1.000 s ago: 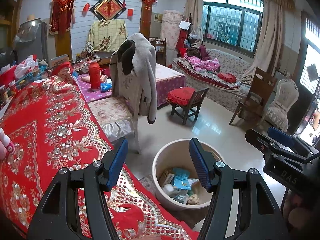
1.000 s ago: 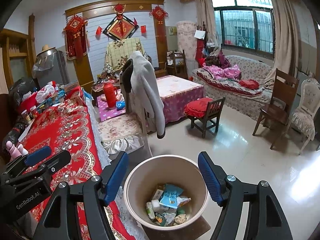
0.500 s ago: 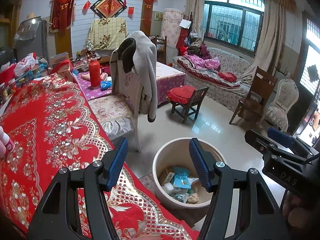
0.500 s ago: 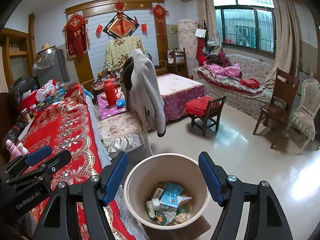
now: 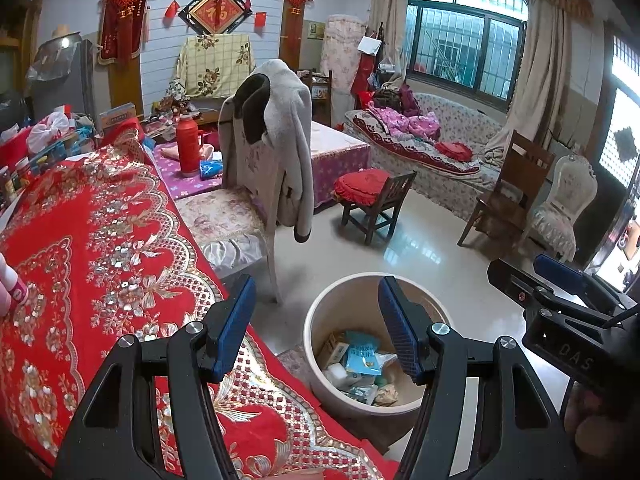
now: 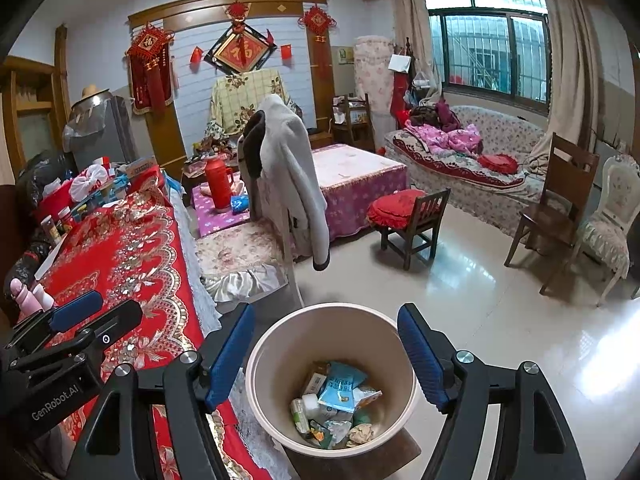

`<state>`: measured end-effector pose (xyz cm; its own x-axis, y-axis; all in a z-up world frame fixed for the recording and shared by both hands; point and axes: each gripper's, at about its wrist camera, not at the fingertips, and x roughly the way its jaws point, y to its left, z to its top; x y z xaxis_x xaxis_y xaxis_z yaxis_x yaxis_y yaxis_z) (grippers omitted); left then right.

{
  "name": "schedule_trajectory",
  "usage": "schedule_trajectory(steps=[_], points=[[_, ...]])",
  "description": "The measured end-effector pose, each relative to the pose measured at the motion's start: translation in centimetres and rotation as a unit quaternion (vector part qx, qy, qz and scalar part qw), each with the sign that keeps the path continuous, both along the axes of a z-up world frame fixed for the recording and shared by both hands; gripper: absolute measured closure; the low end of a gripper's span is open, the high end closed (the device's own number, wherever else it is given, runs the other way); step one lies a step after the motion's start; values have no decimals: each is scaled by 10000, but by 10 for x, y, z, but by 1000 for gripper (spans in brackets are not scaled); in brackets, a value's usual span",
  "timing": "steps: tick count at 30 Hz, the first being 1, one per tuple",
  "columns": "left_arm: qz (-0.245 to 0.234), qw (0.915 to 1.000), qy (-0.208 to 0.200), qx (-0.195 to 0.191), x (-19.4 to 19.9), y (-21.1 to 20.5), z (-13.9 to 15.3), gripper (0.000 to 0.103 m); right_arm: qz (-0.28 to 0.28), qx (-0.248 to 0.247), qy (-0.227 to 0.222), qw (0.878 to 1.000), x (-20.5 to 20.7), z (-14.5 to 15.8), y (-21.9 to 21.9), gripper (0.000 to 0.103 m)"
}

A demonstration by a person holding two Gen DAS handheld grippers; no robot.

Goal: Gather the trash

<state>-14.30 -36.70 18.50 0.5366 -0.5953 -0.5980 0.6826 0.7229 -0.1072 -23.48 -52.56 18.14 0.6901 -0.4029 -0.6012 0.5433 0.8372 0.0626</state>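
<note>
Below the spread, empty right tongs (image 6: 326, 354) sits a beige round bin (image 6: 280, 340) holding crumpled wrappers (image 6: 338, 394); left tongs (image 5: 316, 320) spread too.

- left wrist view: barely any shift; the bin (image 5: 320, 332) and the red tablecloth (image 5: 100, 248) sit a hair differently in frame against the oldest picture, nothing more
- right wrist view: right gripper (image 6: 326, 354) jaws stand a touch wider than a second ago, nothing between them
- trash in bin (image 6: 336, 404): no piece moved
</note>
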Motion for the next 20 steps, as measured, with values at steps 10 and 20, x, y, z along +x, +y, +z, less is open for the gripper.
schedule_trajectory(steps=[10,20], points=[[-7,10000,7,0,0,0,0,41,-8,18,38,10000,-2,-2,-2,31],[-23,9999,153,3,5,4,-10,41,50,46,182,9998,3,-8,1,30]])
